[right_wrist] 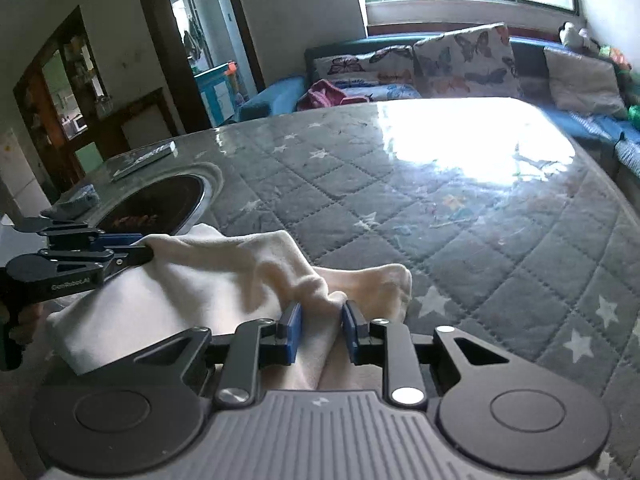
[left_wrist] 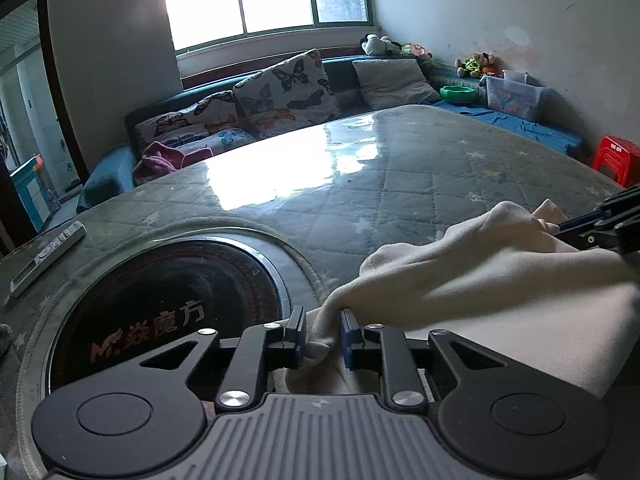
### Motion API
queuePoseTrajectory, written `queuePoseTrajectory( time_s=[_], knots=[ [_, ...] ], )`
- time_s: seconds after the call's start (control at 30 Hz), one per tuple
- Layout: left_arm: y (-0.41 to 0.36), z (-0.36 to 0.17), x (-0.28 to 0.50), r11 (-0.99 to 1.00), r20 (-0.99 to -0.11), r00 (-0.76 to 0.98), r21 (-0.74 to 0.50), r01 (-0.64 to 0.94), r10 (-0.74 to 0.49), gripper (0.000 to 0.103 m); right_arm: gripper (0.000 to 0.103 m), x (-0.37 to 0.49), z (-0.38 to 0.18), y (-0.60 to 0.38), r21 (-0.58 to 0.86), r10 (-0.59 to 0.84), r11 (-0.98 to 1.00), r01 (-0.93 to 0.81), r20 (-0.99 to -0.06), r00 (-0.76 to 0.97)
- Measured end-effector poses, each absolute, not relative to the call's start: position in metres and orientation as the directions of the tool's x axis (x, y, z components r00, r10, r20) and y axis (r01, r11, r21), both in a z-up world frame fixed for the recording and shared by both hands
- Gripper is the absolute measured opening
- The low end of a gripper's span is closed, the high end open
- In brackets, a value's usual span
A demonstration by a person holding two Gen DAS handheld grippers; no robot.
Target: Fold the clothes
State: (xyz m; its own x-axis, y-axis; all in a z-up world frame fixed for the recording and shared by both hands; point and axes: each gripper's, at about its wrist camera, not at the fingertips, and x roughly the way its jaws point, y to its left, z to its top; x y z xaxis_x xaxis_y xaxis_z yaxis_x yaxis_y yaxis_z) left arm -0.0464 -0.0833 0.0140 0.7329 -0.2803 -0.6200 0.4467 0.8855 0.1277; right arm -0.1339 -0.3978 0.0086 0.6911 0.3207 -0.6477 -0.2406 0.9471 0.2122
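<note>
Left wrist view: our left gripper [left_wrist: 323, 334] and right gripper [right_wrist: 322, 330] each pinch the cream garment [left_wrist: 500, 280] low over the quilted table [left_wrist: 400, 168]. We judge a fold mid-laydown; next, release evenly.

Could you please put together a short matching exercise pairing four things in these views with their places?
Things:
1. cream fabric garment
2. grey slim remote control
3. red plastic stool
4. butterfly-print cushion

Places:
A. on the blue sofa under the window
B. on the floor beyond the table's far right corner
C. between both tools' pads
D. on the table left of the round black cooktop

Pairs: 1-C, 2-D, 3-B, 4-A
</note>
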Motion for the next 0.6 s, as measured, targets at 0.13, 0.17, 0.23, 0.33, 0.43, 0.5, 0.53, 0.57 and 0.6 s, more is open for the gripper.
queuePoseTrajectory(
  time_s=[0.13, 0.17, 0.23, 0.33, 0.43, 0.5, 0.53, 0.57, 0.6],
  knots=[
    [-0.083, 0.015, -0.047, 0.888, -0.618, 0.737, 0.131, 0.441, -0.275, 0.026, 0.004, -0.144, 0.021, -0.388, 0.098, 0.240, 0.968, -0.230, -0.623, 0.745],
    [-0.082, 0.014, -0.047, 0.890, -0.618, 0.739, 0.134, 0.435, -0.269, 0.028, 0.004, -0.146, 0.023, -0.387, 0.068, 0.217, 0.972, -0.223, -0.616, 0.758],
    [-0.081, 0.013, -0.046, 0.895, -0.618, 0.742, 0.134, 0.425, -0.260, 0.032, 0.004, -0.146, 0.022, -0.384, 0.019, 0.172, 0.979, -0.205, -0.618, 0.767],
    [-0.080, 0.013, -0.045, 0.901, -0.618, 0.743, 0.124, 0.415, -0.257, 0.035, 0.006, -0.139, 0.007, -0.382, 0.021, 0.168, 0.979, -0.203, -0.647, 0.743],
    [-0.078, 0.016, -0.048, 0.905, -0.615, 0.748, 0.126, 0.407, -0.251, 0.037, 0.010, -0.138, 0.013, -0.386, 0.041, 0.166, 0.983, -0.180, -0.628, 0.761],
    [-0.074, 0.023, -0.051, 0.907, -0.599, 0.759, 0.123, 0.402, -0.255, 0.037, 0.011, -0.139, 0.023, -0.387, 0.053, 0.172, 0.983, -0.176, -0.609, 0.775],
    [-0.074, 0.027, -0.052, 0.910, -0.591, 0.766, 0.121, 0.397, -0.255, 0.037, 0.011, -0.140, 0.029, -0.387, 0.059, 0.181, 0.982, -0.182, -0.598, 0.781],
    [-0.073, 0.030, -0.052, 0.914, -0.581, 0.773, 0.116, 0.389, -0.255, 0.037, 0.011, -0.140, 0.034, -0.386, 0.067, 0.203, 0.977, -0.203, -0.591, 0.781],
    [-0.072, 0.034, -0.053, 0.917, -0.572, 0.779, 0.109, 0.384, -0.258, 0.037, 0.011, -0.139, 0.038, -0.381, 0.075, 0.230, 0.970, -0.231, -0.588, 0.776]
  ],
)
